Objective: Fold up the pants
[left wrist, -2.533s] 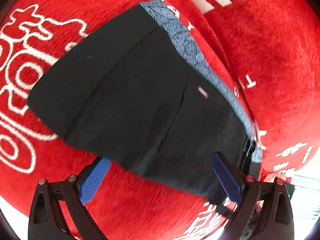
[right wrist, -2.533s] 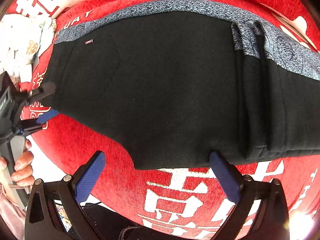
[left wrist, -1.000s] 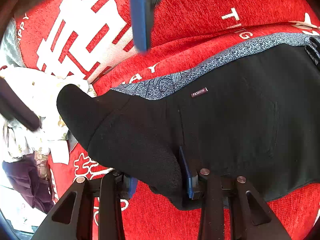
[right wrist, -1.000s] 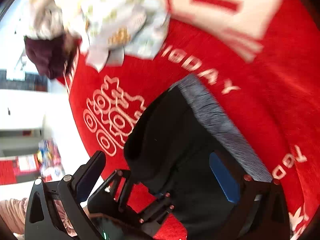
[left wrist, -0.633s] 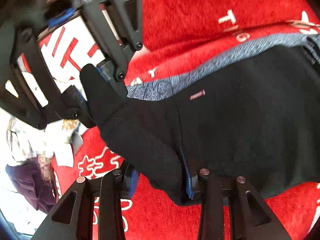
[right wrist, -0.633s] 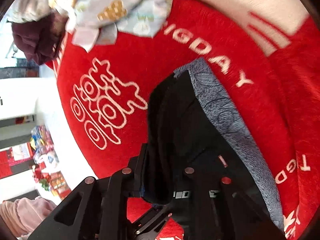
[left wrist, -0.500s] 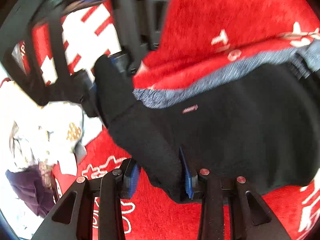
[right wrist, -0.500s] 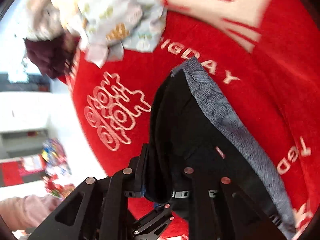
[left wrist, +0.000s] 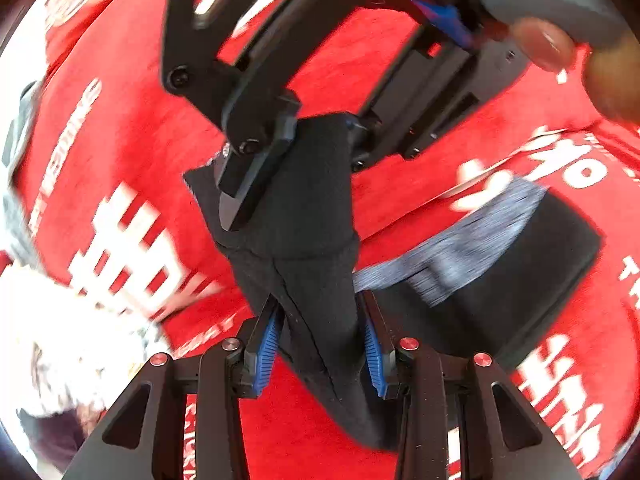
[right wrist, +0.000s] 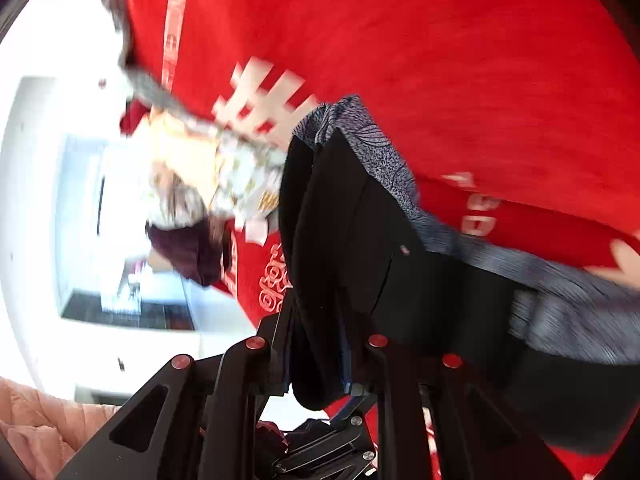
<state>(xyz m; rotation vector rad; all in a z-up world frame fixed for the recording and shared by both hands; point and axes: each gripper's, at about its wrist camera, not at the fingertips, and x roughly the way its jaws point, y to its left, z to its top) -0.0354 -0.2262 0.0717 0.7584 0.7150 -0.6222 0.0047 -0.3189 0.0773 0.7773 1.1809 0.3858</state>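
Note:
The black pants (left wrist: 500,280) with a blue-grey patterned side stripe (left wrist: 460,248) lie on a red printed blanket (left wrist: 132,128). My left gripper (left wrist: 320,344) is shut on one edge of the pants and holds it lifted. My right gripper (right wrist: 316,360) is shut on the other corner of the pants (right wrist: 360,248); it also shows in the left wrist view (left wrist: 304,152), close above the left one. The lifted fabric hangs taut between them. The stripe (right wrist: 380,160) runs along the edge in the right wrist view.
A heap of light patterned and dark maroon clothes (right wrist: 208,200) lies at the blanket's edge; it also shows in the left wrist view (left wrist: 60,340). The person's fingers (left wrist: 552,44) hold the right gripper's handle. White floor (right wrist: 36,160) lies beyond the blanket.
Both grippers closed on the pants' end, the left first, then the right. They have lifted it off the blanket and are carrying it over the rest of the pants; the view is blurred.

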